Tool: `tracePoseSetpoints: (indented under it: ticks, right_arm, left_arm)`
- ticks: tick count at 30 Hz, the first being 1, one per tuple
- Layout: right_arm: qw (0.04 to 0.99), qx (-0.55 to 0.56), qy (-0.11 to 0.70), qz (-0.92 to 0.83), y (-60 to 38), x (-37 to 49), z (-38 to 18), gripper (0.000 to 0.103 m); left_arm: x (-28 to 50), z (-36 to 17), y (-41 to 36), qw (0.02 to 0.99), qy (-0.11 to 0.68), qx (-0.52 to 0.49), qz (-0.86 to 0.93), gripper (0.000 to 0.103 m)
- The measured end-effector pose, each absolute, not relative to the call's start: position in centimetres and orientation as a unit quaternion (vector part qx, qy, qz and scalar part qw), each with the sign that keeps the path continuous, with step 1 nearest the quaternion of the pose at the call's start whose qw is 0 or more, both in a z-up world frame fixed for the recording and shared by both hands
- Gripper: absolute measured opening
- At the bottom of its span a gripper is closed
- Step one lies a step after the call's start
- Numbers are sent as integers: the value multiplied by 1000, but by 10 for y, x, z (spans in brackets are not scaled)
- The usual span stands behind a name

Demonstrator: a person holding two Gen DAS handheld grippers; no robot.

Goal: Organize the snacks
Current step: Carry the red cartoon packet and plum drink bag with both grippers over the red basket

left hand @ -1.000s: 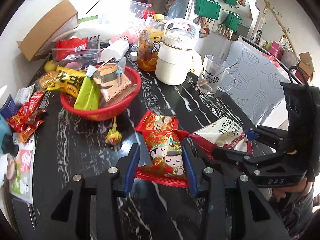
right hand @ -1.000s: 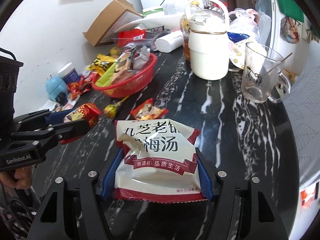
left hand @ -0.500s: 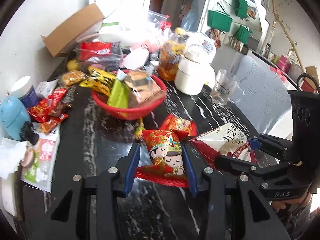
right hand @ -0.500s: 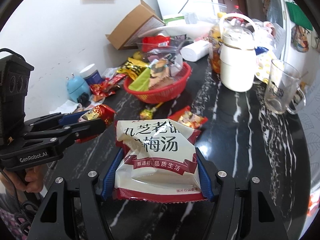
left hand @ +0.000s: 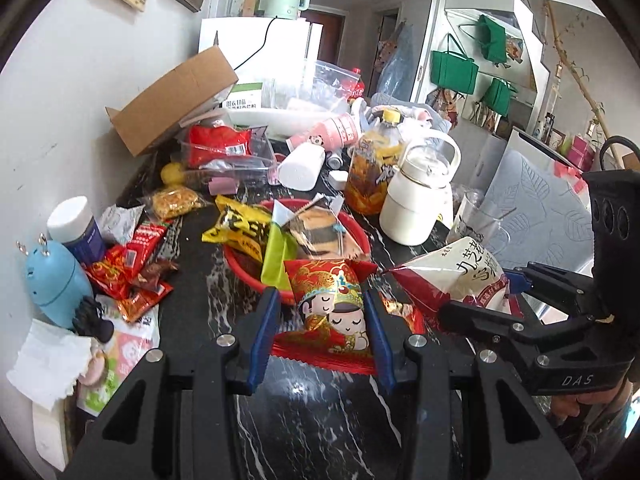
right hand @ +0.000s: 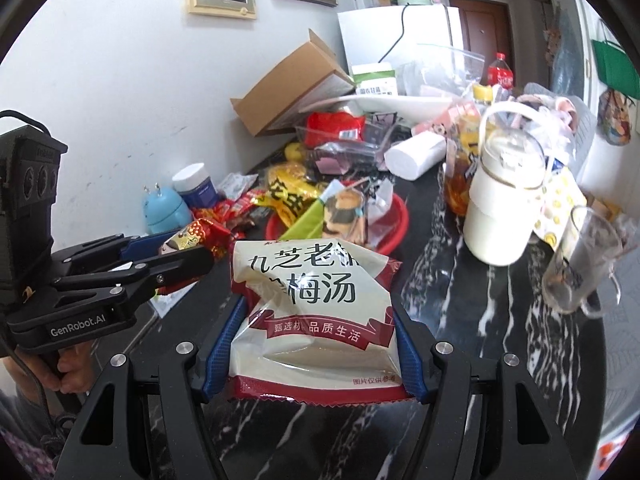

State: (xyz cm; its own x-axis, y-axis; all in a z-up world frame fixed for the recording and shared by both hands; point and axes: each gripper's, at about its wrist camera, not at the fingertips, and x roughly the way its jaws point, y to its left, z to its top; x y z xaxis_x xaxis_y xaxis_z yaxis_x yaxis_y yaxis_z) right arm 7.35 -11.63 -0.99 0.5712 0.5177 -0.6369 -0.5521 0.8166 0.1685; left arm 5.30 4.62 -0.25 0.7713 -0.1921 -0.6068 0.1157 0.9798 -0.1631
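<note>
Snacks point(left hand: 332, 304): glossy, crinkled foil packets

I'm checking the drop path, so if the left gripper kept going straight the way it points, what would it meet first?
Most likely the red basket heaped with snacks. The left gripper, shut on the red cartoon snack packet, points at the basket's near rim, though depth is hard to judge here.

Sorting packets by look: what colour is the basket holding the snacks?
Red: the basket, clearest in the left wrist view.
</note>
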Motion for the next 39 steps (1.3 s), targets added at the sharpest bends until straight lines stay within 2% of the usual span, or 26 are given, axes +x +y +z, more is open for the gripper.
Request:
tracePoseSetpoints:
  ticks: [13,32,34,36,39]
  right_arm:
    - [895,-35,326,302,-111,116,9,68]
    - [891,-35,342,298,-110,175,-3,68]
    - [889,-35,346,298,-109,178,-6,68]
    - [888,-35,349,298,-108,182,-8,68]
    - [886,-34,353,299,-106,186,-11,68]
  left_arm:
    - [102,4,53,944,317,-50,-78,42]
    - [176,-45,55,927,366,-54,-65,43]
    - [179,-48,54,926,370,-45,-57,49]
    - [180,-50,56,926,371,-49,-56,64]
    - [179,-49,60,930,362,-50,-45,67]
